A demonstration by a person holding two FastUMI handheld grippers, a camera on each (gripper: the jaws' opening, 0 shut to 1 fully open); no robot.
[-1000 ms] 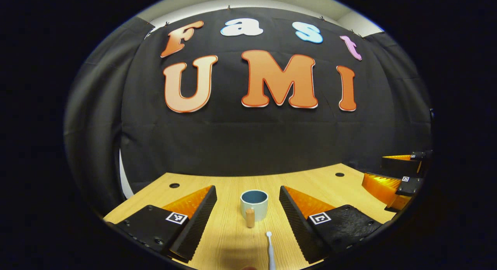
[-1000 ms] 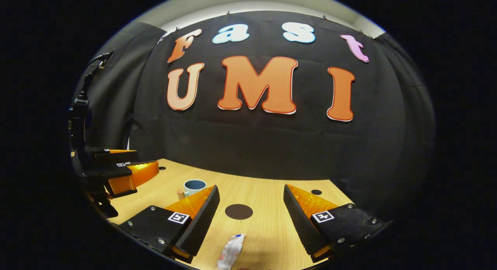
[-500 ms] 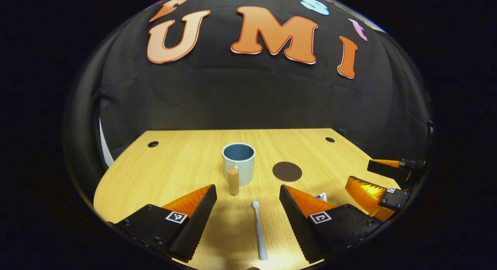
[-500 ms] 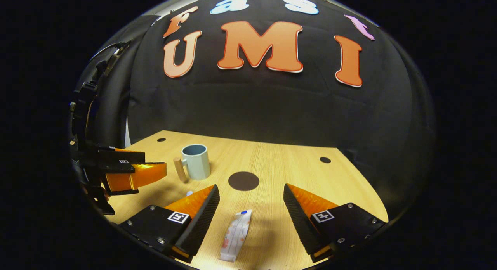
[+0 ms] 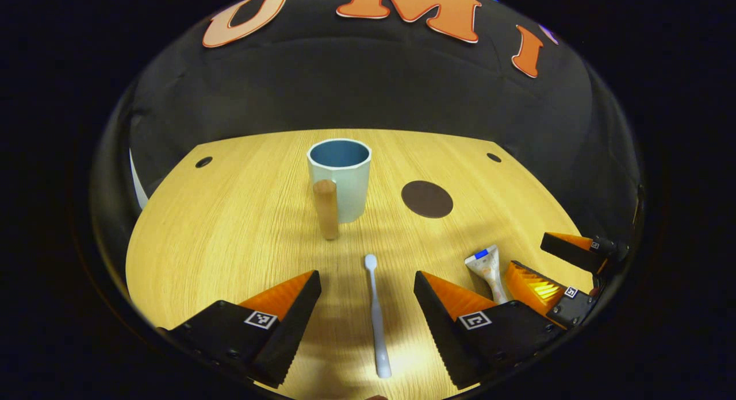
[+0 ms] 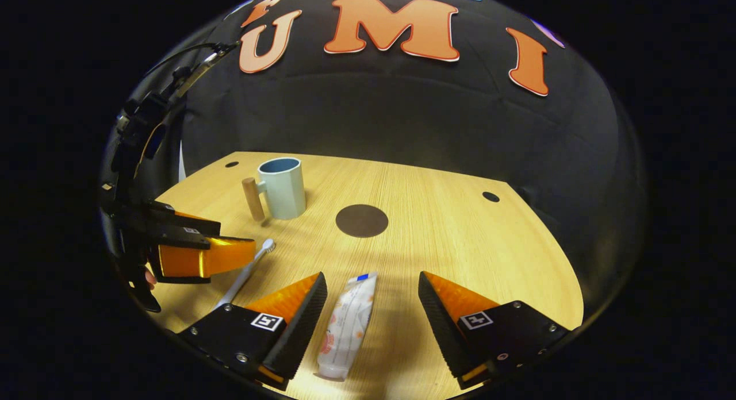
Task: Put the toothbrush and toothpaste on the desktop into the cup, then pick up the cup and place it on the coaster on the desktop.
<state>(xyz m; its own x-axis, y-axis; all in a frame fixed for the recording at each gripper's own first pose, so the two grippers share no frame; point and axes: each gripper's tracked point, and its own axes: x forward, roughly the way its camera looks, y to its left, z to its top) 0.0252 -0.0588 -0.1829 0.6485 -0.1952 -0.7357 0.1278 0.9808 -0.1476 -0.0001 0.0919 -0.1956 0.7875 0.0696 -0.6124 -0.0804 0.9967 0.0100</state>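
Nothing of the task is done yet, judging from how the things lie.

Nearest, in the left gripper view, the left tool (image 5: 367, 285) hangs released over the near edge of the tabletop (image 5: 230, 227), its two fingers spread wide with the toothbrush (image 5: 376, 319) lying flat on the wood between them. Neither finger touches it. The brush runs lengthwise away from the near edge, head pointing toward the cup.

In the right gripper view, the right tool (image 6: 372, 291) is likewise released, fingers apart on either side of the toothpaste (image 6: 345, 325), which lies flat on the tabletop close to the near edge with its capped end pointing away. No contact shows there either. The other tool shows at the left of this view, hovering over the brush handle, also spread.

Farther in, toward the middle of the tabletop, sits the dark round coaster (image 6: 361, 220), bare, with nothing on it.

Beyond and to its left, nearer the far edge, the cup (image 5: 339, 179) stands upright, its wooden handle (image 5: 326, 209) turned toward the near edge. Its blue inside looks empty.

So every step is left: both items must be gripped, lifted and dropped into the cup, and then the cup must be carried across to the coaster. The spread fingers bracketing each item suggest that the two grasps come next.
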